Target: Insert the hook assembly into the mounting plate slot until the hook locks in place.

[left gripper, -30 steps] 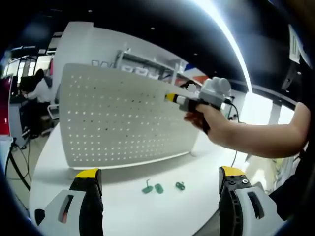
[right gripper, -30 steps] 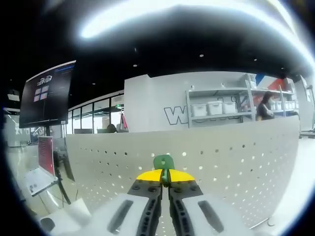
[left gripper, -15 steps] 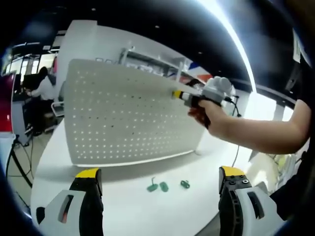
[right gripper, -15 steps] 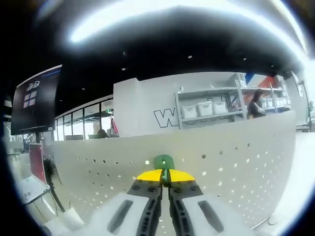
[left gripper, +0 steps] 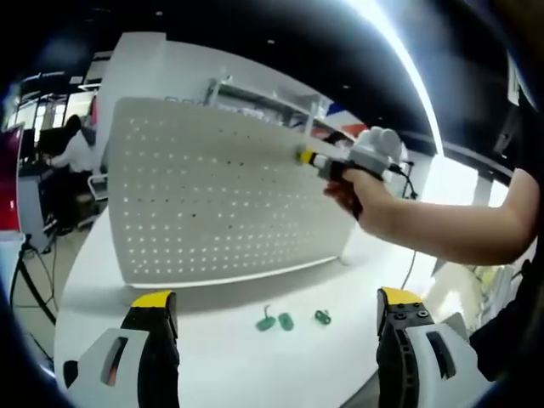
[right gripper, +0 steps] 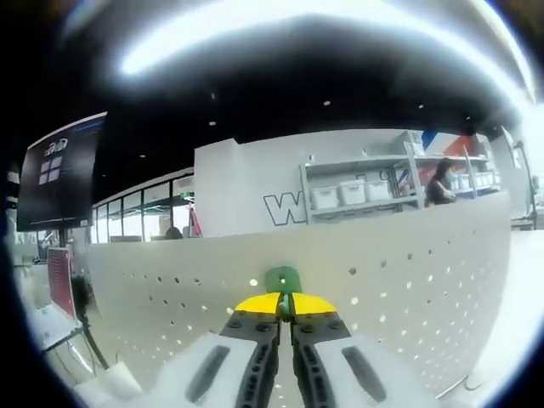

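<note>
Against the pegboard [right gripper: 408, 280] — green hook [right gripper: 282, 279] pinched in right gripper [right gripper: 286, 308].
Below the pegboard, three hooks [left gripper: 287, 320] on table [left gripper: 221, 357]; left gripper [left gripper: 272, 314] spread wide.

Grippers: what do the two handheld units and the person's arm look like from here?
Both grippers share one build: pale grey bodies, black jaws capped with yellow tips. The left gripper has a small red mark on one jaw housing. The right gripper has grey slots along each jaw; in the left gripper view its rounded grey body trails a thin dark cable. The person's forearm is bare, with dark clothing at the edge.
</note>
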{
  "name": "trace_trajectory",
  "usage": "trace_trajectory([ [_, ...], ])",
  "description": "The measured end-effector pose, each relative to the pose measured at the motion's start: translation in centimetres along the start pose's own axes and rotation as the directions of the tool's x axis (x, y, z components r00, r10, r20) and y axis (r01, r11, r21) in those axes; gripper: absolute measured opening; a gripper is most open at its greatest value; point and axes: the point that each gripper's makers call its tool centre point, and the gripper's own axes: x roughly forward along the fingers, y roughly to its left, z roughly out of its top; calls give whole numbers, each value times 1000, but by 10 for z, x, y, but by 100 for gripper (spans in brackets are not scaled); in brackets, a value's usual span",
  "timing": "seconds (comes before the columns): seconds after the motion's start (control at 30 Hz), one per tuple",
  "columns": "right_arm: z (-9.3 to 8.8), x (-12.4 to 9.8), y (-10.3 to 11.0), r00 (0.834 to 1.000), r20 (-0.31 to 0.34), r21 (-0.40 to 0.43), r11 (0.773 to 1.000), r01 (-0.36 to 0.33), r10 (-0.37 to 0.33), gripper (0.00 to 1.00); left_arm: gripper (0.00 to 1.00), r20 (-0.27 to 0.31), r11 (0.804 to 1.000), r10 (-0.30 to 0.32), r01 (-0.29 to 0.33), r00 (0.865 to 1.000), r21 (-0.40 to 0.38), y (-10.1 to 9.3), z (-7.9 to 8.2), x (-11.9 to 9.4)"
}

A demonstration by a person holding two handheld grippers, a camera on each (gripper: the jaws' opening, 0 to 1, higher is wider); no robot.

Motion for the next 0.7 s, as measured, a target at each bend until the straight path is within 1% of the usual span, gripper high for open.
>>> trace_trajectory([
  [0.3,-4,3,-2,1000,15,33,999,10,-11,0,99,-1,1000,3,-3,1000,-5,0,-1,0],
  [0.5,-5,5,0,1000,7,9,1000,13,-13,0,99,0,1000,6,-6,1000,-5,2,-1,-2],
  [0.57,-6,5,0,1000,1,5,1000,19,-19,1,99,6,1000,3,-4,1000,6,1,1,-2],
  [0.6,-6,5,1,1000,-2,-1,1000,21,-21,1,99,9,1000,2,-2,1000,10,0,1,-2],
  [0.63,-7,3,1,1000,-26,-71,997,12,-14,1,99,13,1000,-5,5,1000,7,-1,3,-2],
  [0.67,-6,3,-1,999,-23,-110,994,22,-24,1,100,18,1000,-9,9,1000,3,-3,4,-2],
  [0.7,-7,2,2,999,-24,-108,994,18,-21,1,100,22,1000,-8,7,1000,5,-3,5,-3],
])
